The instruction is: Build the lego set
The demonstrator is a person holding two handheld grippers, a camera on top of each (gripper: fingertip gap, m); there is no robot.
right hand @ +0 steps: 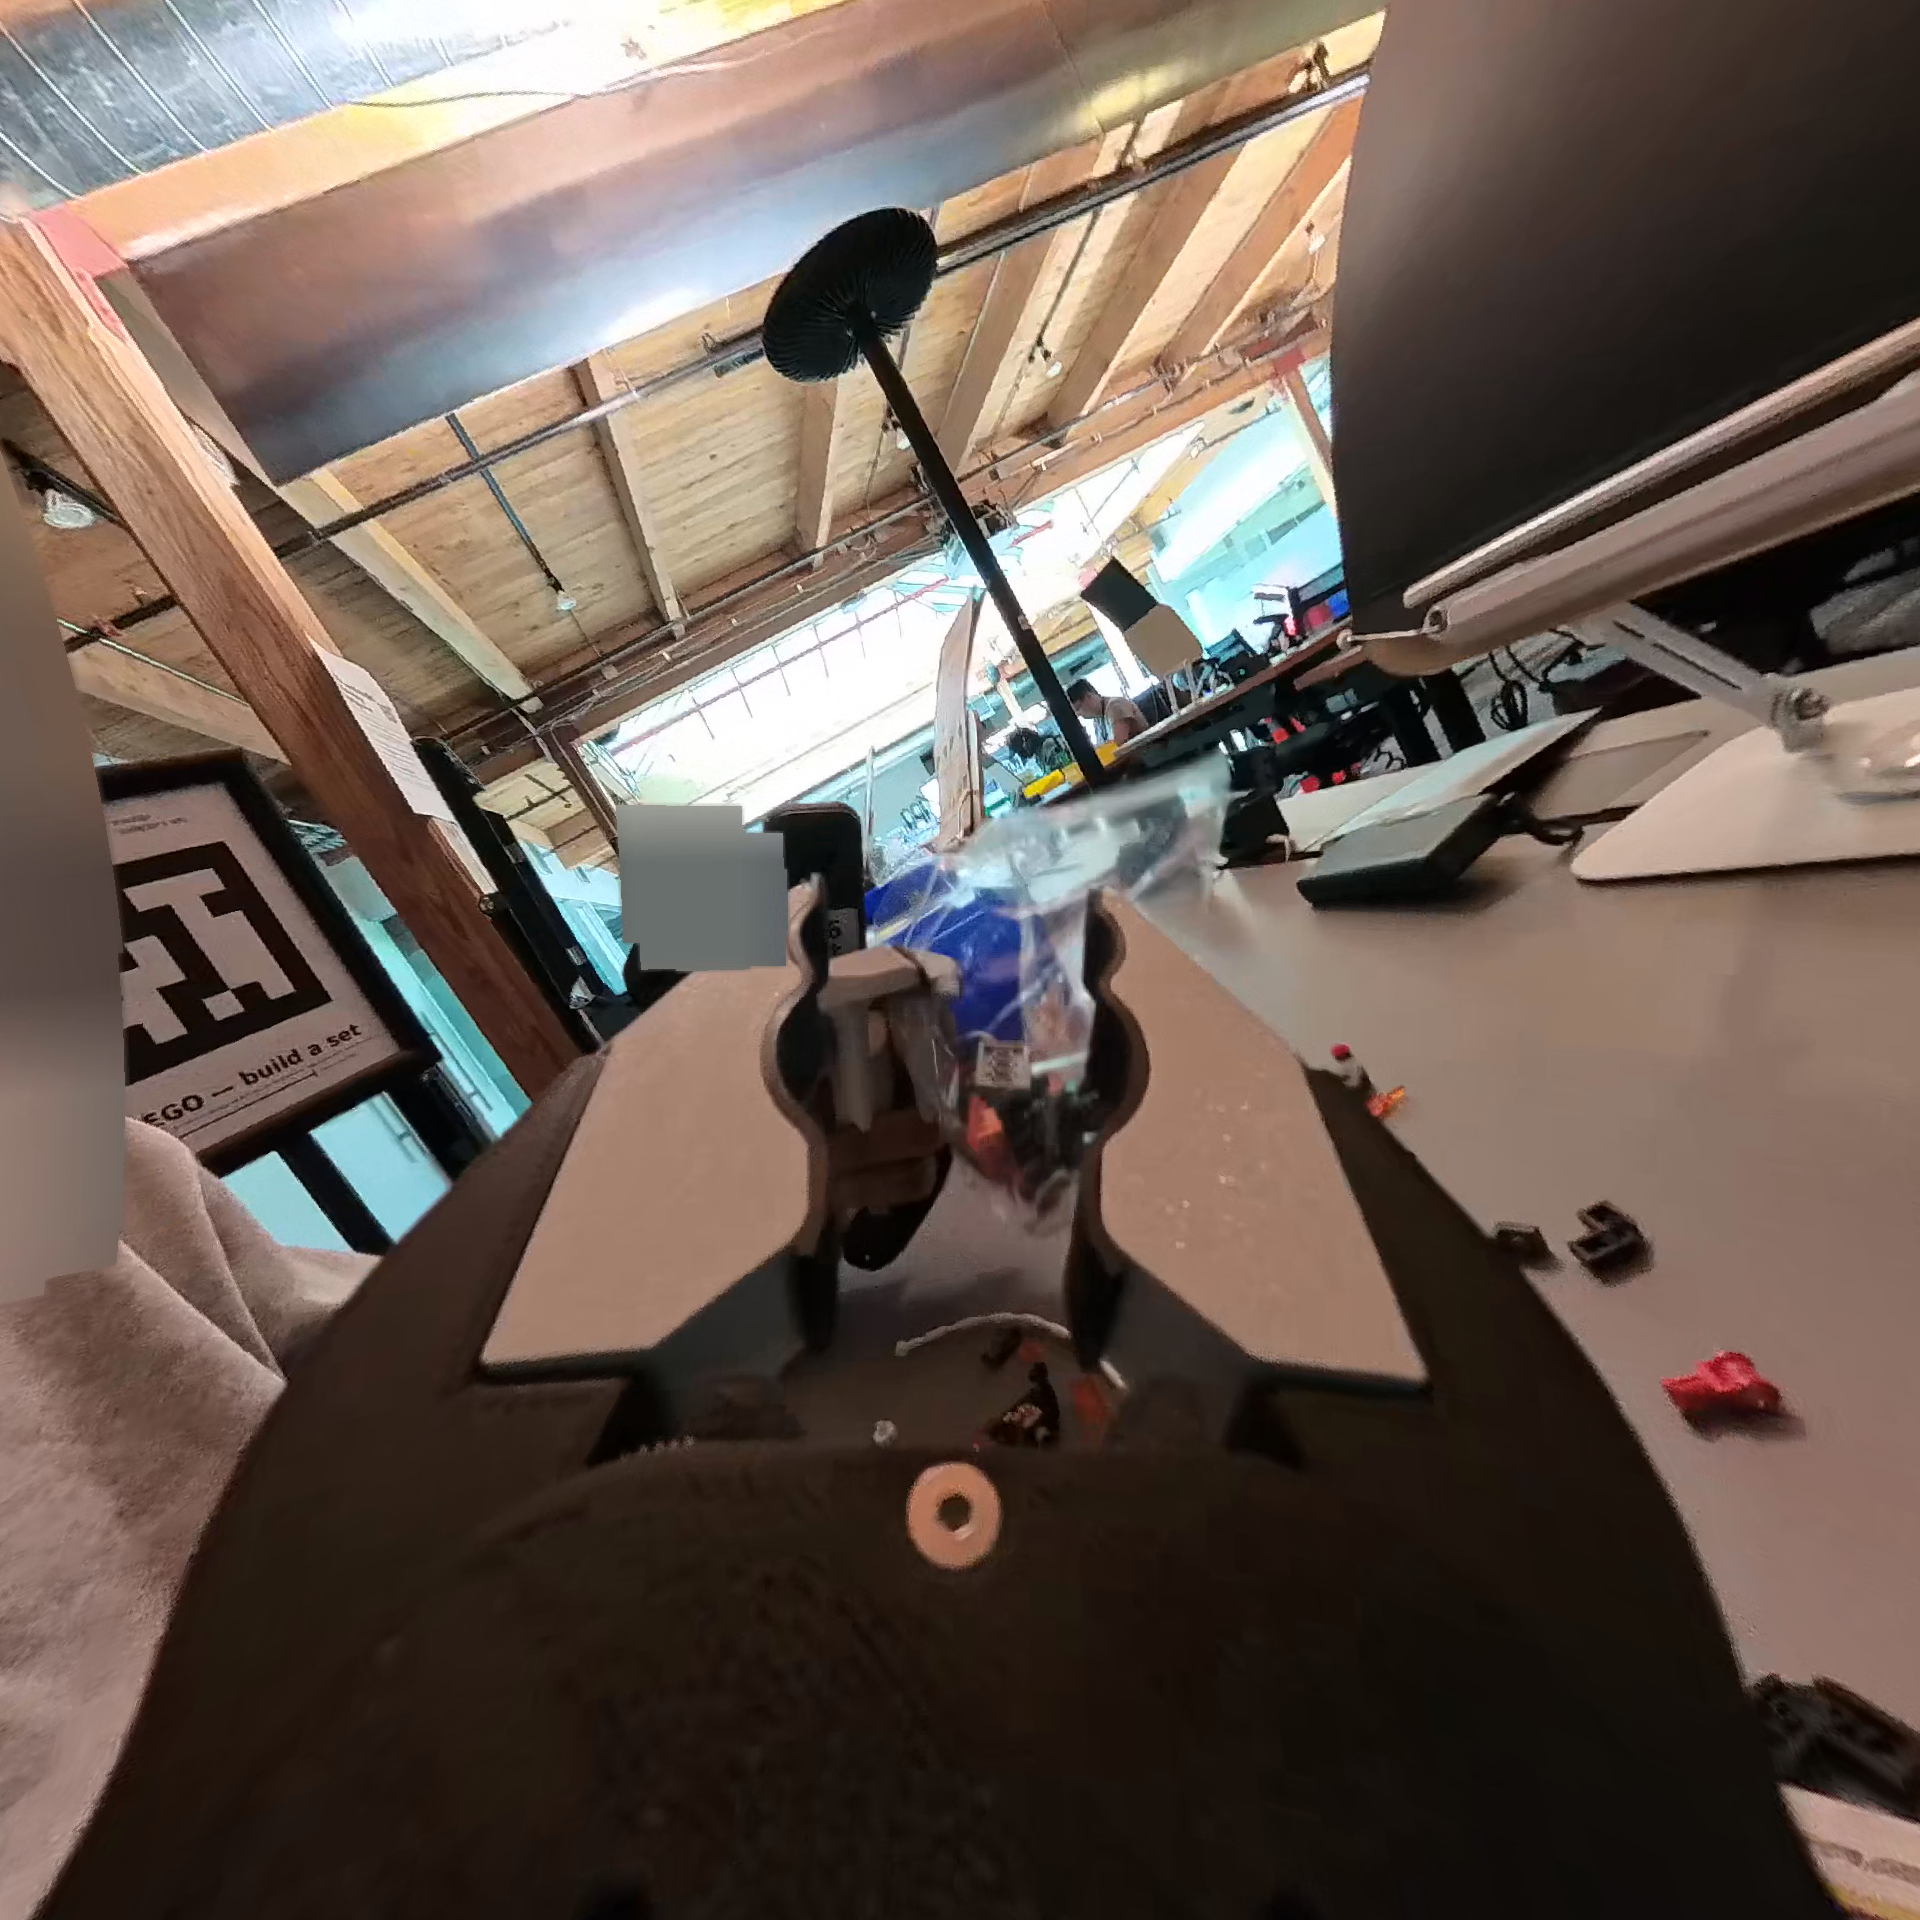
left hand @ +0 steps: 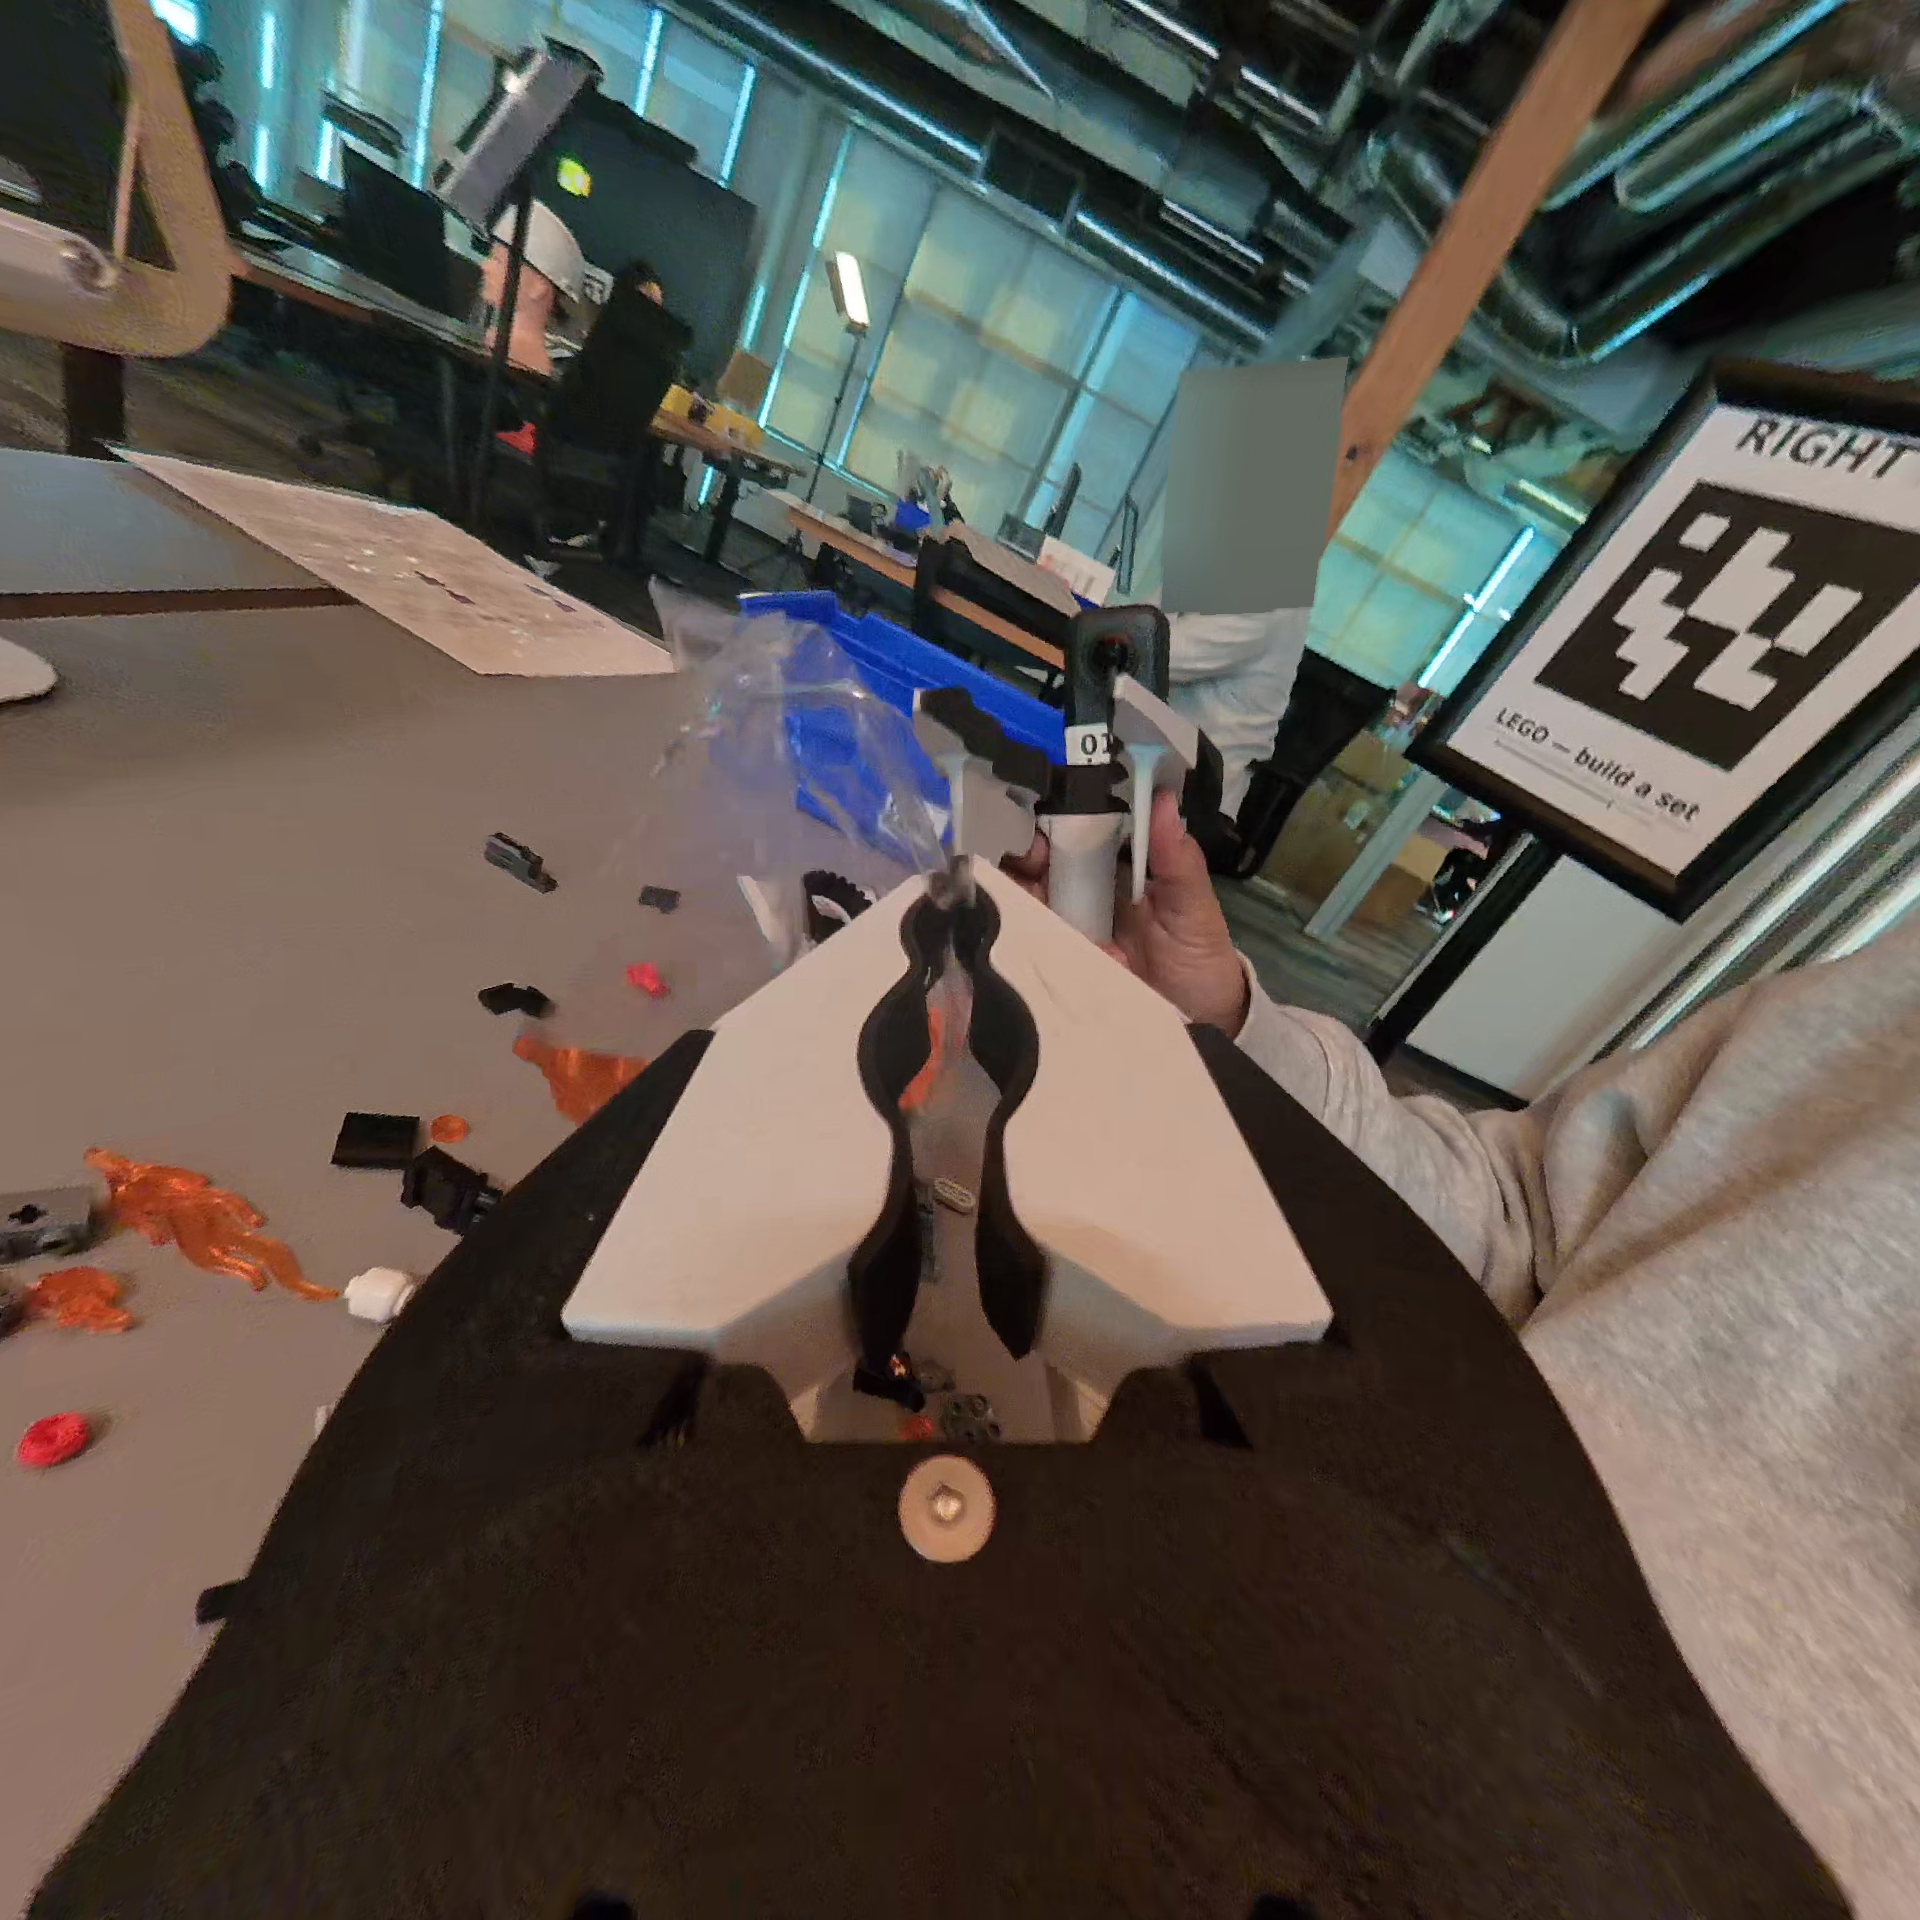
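Clear plastic bag (left hand: 821, 748) of small lego pieces sits mid-frame, held up off the table; left gripper (left hand: 951, 894) pinches its thin film at the tips, right gripper (right hand: 956, 935) has jaws narrowed with the bag between them, grip uncertain. Bag looks light, limp, slippery, likely to tear or spill; best held at an edge; loose pieces (left hand: 208, 1216) scatter lower left on smooth grey table (left hand: 260, 831); cluttered workshop behind.
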